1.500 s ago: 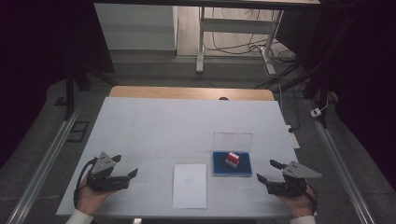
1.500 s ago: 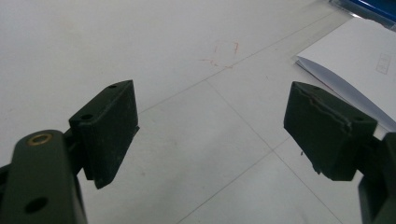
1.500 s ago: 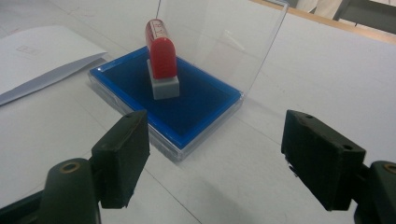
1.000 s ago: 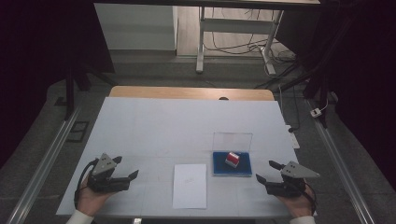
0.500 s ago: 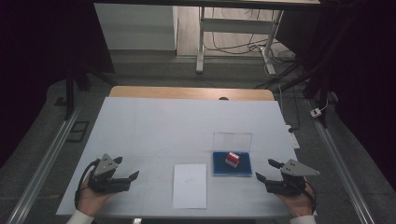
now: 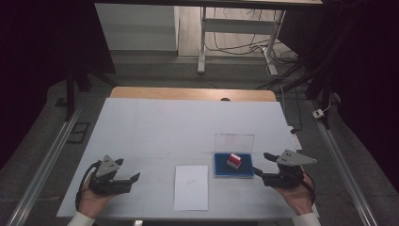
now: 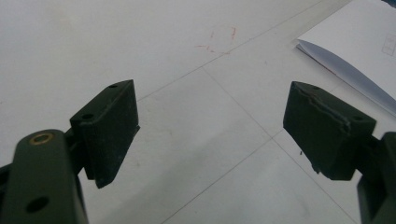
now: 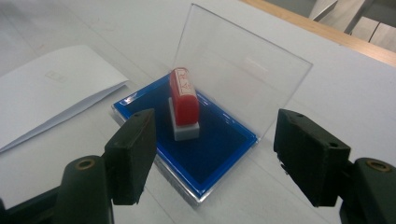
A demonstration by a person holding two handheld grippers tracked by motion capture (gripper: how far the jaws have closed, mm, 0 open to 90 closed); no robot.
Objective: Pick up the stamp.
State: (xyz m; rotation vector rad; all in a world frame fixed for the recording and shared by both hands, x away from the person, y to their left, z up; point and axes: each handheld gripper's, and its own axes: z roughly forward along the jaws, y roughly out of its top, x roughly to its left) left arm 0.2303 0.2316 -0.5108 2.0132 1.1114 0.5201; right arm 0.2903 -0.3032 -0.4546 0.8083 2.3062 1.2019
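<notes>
A red stamp with a grey base stands in a blue ink pad tray whose clear lid stands open at the back. A white sheet of paper lies left of the tray. My right gripper is open just right of the tray, its jaws pointing at the stamp. My left gripper is open over bare table, left of the paper, with nothing between its jaws.
The white table top stretches far behind the tray, with a wooden edge at the back. Faint red marks show on the table near the left gripper. Desk legs and cables stand on the floor beyond.
The right gripper has crept slightly left toward the tray. The left gripper has shifted very little.
</notes>
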